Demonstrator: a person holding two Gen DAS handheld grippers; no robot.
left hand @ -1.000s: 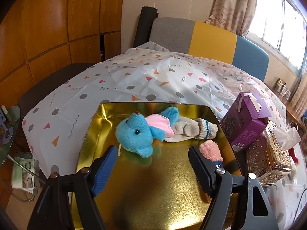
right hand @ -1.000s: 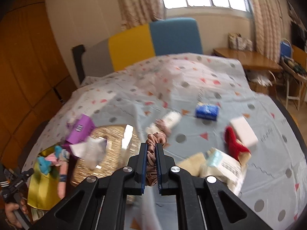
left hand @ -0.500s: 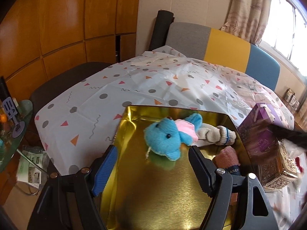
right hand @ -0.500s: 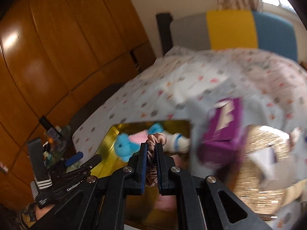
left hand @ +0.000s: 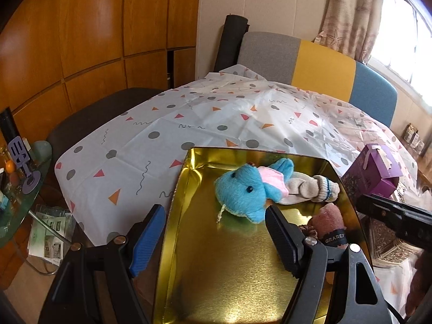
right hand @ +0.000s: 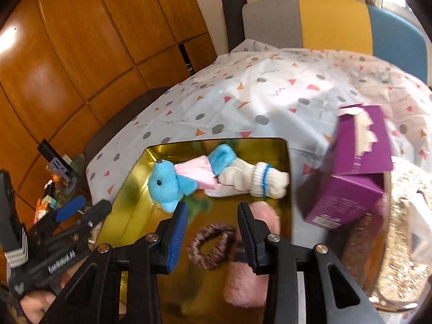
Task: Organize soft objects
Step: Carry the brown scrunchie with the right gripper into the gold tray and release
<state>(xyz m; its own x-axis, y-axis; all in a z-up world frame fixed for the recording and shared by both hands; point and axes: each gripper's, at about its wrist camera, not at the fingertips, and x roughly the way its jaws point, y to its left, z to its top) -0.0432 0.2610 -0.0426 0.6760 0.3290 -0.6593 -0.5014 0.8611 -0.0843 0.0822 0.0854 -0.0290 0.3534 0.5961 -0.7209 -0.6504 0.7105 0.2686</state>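
Right gripper [right hand: 212, 221] over the gold tray [right hand: 129, 189]; its jaws have just been opening and now stand apart. Brown scrunchie [right hand: 210, 245] lies on the tray floor between and below the fingers, touched by neither pad. Right wrist view alone shows the scrunchie whole; in the left wrist view only a sliver of it [left hand: 307, 229] peeks past the left gripper's right finger.

Left gripper [left hand: 216, 232] straddles the tray's [left hand: 229, 283] near-left rim, jaws wide apart: blue-padded finger outside over the tablecloth [left hand: 189, 124], the other above the tray floor. Nothing between them but the rim.

In the tray, both views: blue plush toy [left hand: 243, 191] with pink shirt at the far end, white sock [left hand: 313, 189] with blue stripes touching it, pink fuzzy item [left hand: 329, 221] by the right wall. Left view shows a dark label on the pink item; right view blurs it.

Purple box [right hand: 351, 172] just right of the tray, open-topped, leaning on a glittery container [right hand: 391, 243]. Right view also catches a hand [right hand: 35, 305] under the left gripper.
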